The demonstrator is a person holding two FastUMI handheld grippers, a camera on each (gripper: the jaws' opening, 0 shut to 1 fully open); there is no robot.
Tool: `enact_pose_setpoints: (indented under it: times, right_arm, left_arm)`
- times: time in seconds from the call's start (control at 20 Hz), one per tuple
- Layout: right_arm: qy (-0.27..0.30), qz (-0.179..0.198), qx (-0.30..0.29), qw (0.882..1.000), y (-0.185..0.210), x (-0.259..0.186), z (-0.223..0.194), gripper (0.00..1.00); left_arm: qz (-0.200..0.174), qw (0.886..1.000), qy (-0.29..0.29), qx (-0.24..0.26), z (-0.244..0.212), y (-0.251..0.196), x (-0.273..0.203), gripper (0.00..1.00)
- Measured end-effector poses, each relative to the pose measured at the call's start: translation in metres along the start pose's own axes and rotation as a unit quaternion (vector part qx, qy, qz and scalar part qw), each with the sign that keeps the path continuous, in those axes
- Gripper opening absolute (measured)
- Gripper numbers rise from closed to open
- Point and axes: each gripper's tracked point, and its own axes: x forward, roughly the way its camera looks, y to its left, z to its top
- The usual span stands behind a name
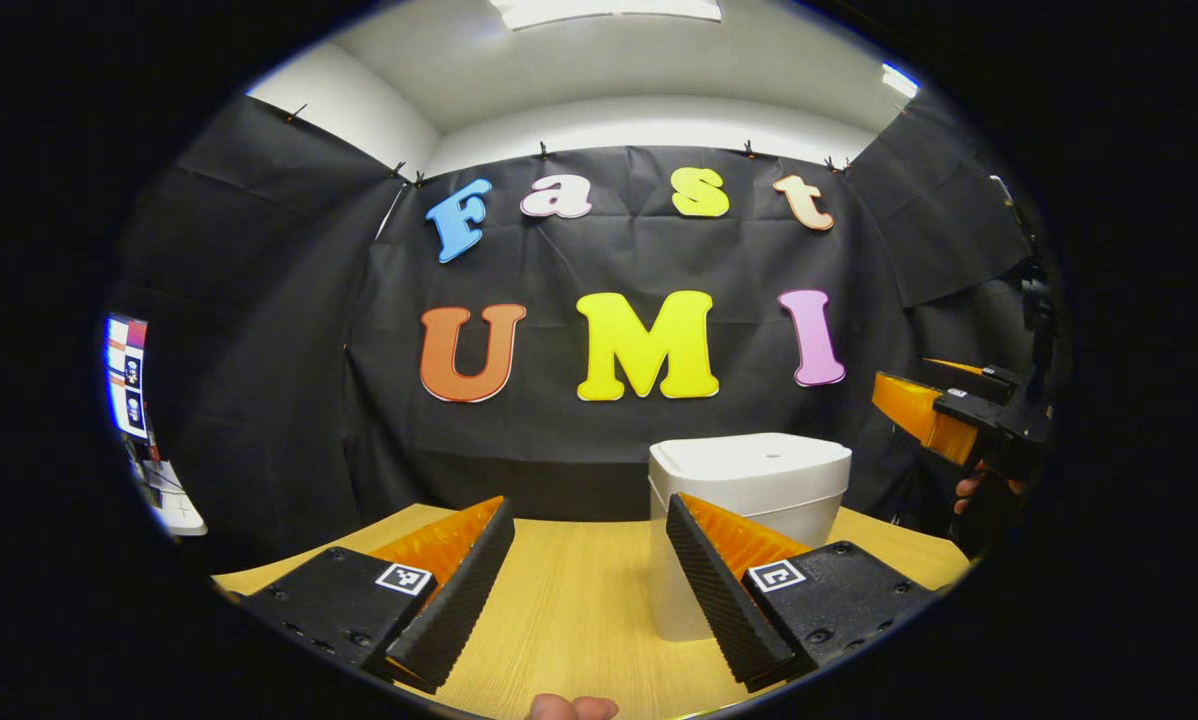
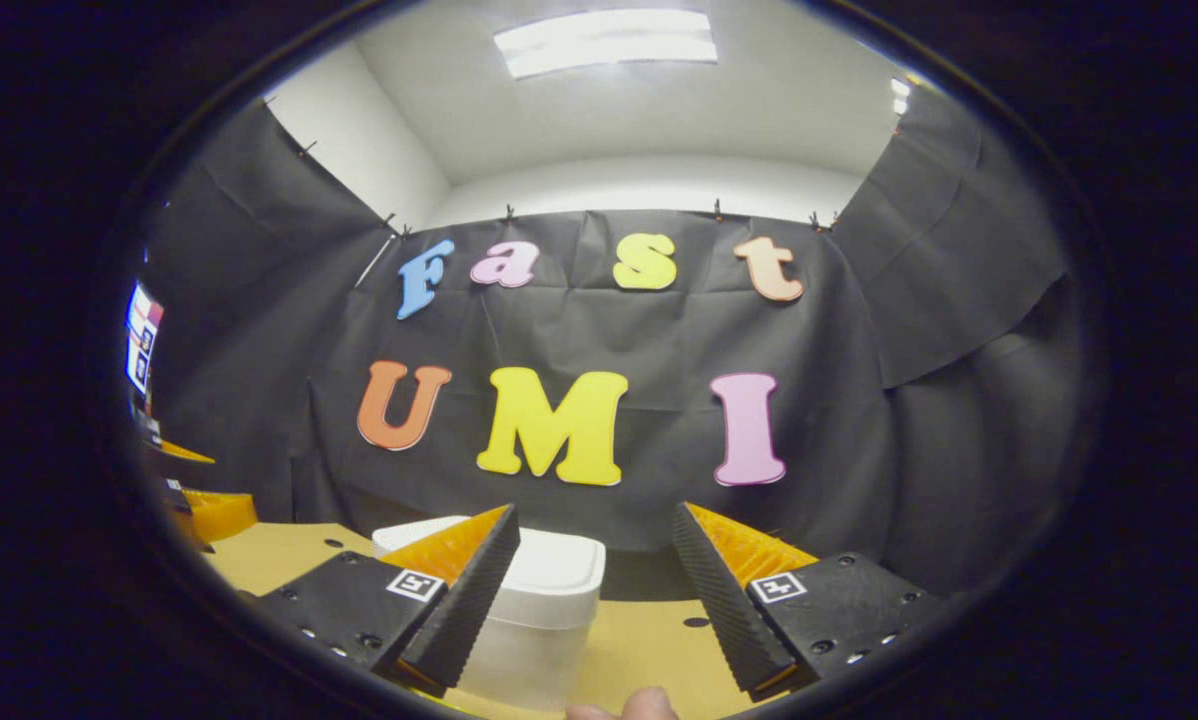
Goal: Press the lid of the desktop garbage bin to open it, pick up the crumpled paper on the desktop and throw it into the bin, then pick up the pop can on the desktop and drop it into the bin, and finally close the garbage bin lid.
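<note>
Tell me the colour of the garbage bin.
White garbage bin, clearest in the left gripper view.

A white, rounded-square garbage bin (image 1: 749,500) stands upright on the wooden desktop (image 1: 579,610), its lid (image 1: 749,455) closed flat.

Bin (image 1: 749,480): I find its lower right corner hidden behind my left tool's finger (image 1: 724,590). Screen (image 1: 126,375) at far left: too blurred to make out.

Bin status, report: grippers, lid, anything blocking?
Left gripper open, empty. Right gripper open, empty. Bin upright on the table, lid shut, untouched. Nothing between either gripper and the bin.
</note>
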Motion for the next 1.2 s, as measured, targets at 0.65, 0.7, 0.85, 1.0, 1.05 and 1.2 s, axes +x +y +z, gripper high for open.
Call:
enact_pose_setpoints:
  times: [0.65, 0.7, 0.85, 1.0, 1.05, 1.2]
  right_arm:
    - [0.056, -0.051, 0.029, 0.997, -0.036, -0.043, -0.048, 0.95]
    - [0.052, -0.053, 0.031, 0.997, -0.036, -0.044, -0.045, 0.95]
    - [0.044, -0.061, 0.046, 0.996, -0.037, -0.05, -0.037, 0.95]
    - [0.047, -0.061, 0.049, 0.996, -0.033, -0.057, -0.04, 0.95]
    - [0.048, -0.061, 0.046, 0.996, -0.033, -0.058, -0.04, 0.95]
    - [0.046, -0.066, 0.039, 0.996, -0.036, -0.061, -0.039, 0.95]
  left_arm:
    - [-0.021, 1.0, 0.002, -0.008, -0.006, -0.046, -0.003, 0.99]
    - [-0.021, 1.0, 0.001, -0.006, -0.005, -0.049, -0.004, 0.99]
    - [-0.021, 1.0, -0.002, -0.002, -0.004, -0.052, -0.005, 0.99]
    - [-0.027, 1.0, -0.007, -0.008, -0.005, -0.059, -0.007, 0.98]
    - [-0.03, 1.0, -0.003, -0.01, -0.008, -0.059, -0.005, 0.98]
    - [-0.032, 0.999, -0.002, -0.008, -0.008, -0.059, -0.005, 0.99]
